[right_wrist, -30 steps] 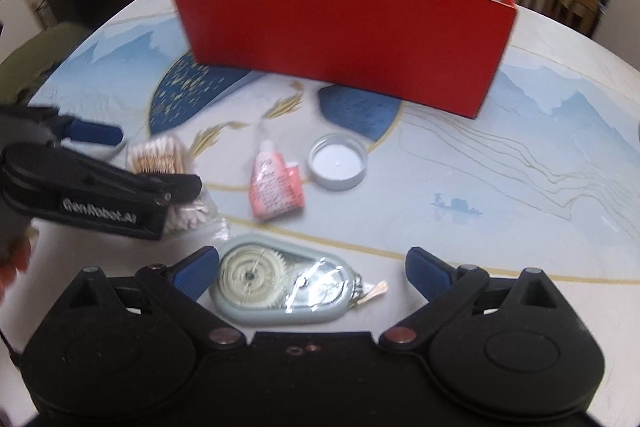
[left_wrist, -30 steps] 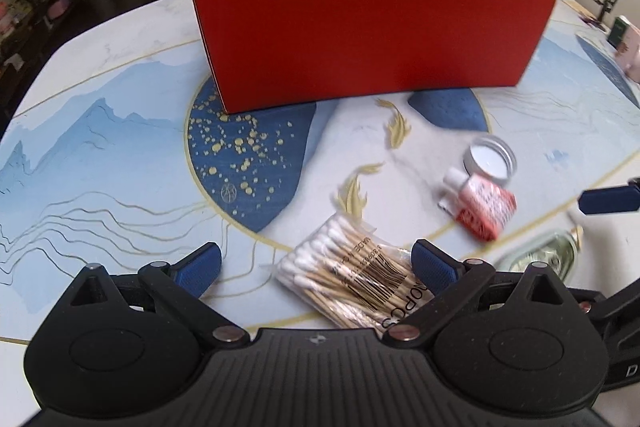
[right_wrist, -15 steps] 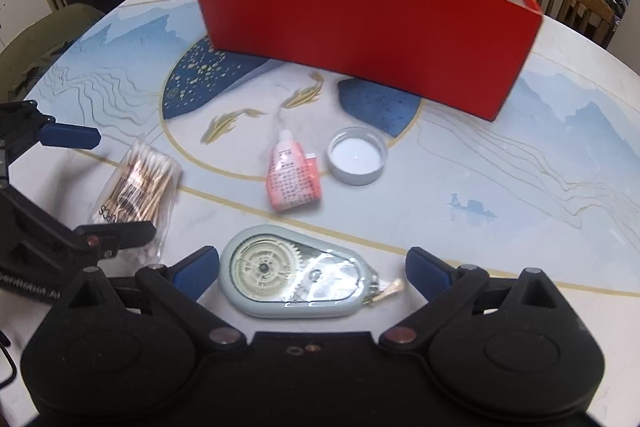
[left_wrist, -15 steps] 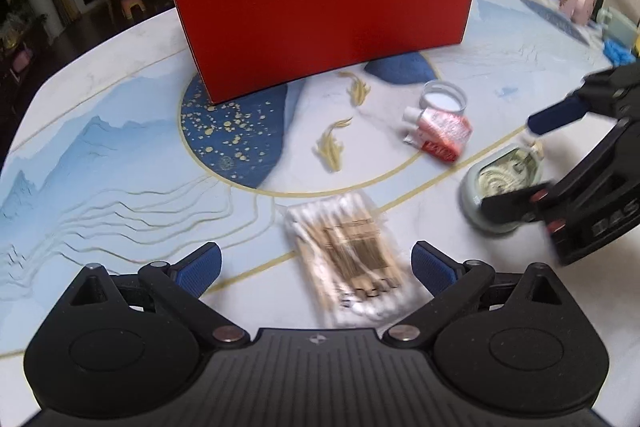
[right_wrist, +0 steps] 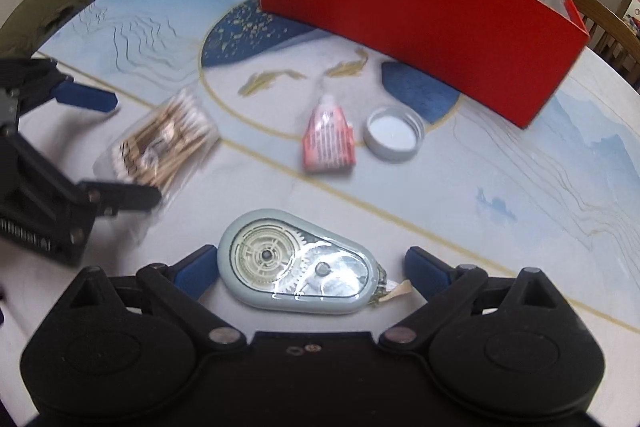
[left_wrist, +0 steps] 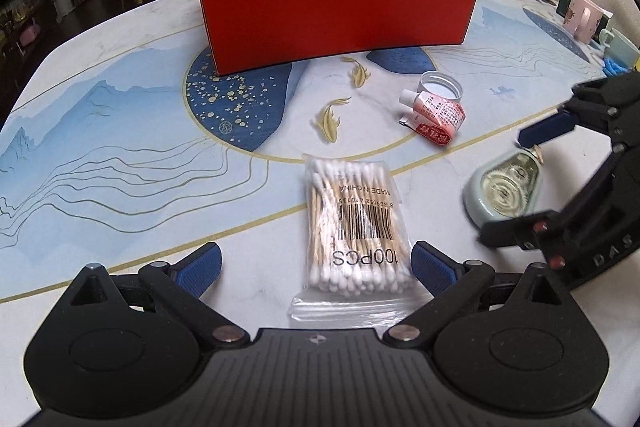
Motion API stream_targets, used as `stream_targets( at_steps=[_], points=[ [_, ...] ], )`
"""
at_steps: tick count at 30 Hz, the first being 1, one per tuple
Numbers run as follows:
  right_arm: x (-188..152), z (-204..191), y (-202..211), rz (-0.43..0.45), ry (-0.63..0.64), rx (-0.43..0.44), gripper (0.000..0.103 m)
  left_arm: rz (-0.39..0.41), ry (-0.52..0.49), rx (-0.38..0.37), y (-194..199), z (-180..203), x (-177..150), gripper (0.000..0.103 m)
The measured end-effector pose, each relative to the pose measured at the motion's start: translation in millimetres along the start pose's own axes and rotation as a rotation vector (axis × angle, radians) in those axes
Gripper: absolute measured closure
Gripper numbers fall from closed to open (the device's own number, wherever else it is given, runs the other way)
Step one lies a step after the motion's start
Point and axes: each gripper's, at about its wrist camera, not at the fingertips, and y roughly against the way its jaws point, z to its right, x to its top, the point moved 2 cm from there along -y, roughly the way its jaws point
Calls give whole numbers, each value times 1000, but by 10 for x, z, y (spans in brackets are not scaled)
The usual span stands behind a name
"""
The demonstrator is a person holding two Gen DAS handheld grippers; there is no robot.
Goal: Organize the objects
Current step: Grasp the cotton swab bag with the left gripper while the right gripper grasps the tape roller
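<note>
A bag of cotton swabs [left_wrist: 356,223] lies on the table between the open jaws of my left gripper [left_wrist: 316,265]. It also shows in the right wrist view [right_wrist: 160,143]. A pale blue correction tape dispenser [right_wrist: 298,269] lies between the open jaws of my right gripper [right_wrist: 312,273], and it shows in the left wrist view [left_wrist: 506,189]. A small red tube [left_wrist: 436,117] and a round metal lid [left_wrist: 440,89] lie in front of the red box [left_wrist: 336,3]. Something green sits inside the box.
The round table [left_wrist: 120,131] has a blue mountain pattern. Cups and small items [left_wrist: 588,23] stand at the far right edge. A wooden chair [right_wrist: 608,27] stands behind the box. Furniture fills the room beyond.
Both grippers have pulled back and turned. The swab bag now lies lengthwise between the left jaws. The tape dispenser stays between the right jaws. Nothing has been grasped.
</note>
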Motion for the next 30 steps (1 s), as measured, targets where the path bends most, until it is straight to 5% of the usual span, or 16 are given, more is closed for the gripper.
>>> stream_targets(
  at_steps=[6,12,14,20,30],
  points=[
    [-215,76,131,-2,-64,-12,4,15,13,-17,17,1,-46,5],
    [-398,80,263,29,-75,-43,5,36,-20,-52,57,79,-29,33],
    [-419,86,323,45,-78,-51,5,41,-36,-58,72,113,-17,52],
    [-374,105,468,80,-74,-60,5,50,-77,-33,91,189,15,62],
    [-80,175,792,157,-81,-38,5,112,-21,-71,344,198,202,65]
  ],
)
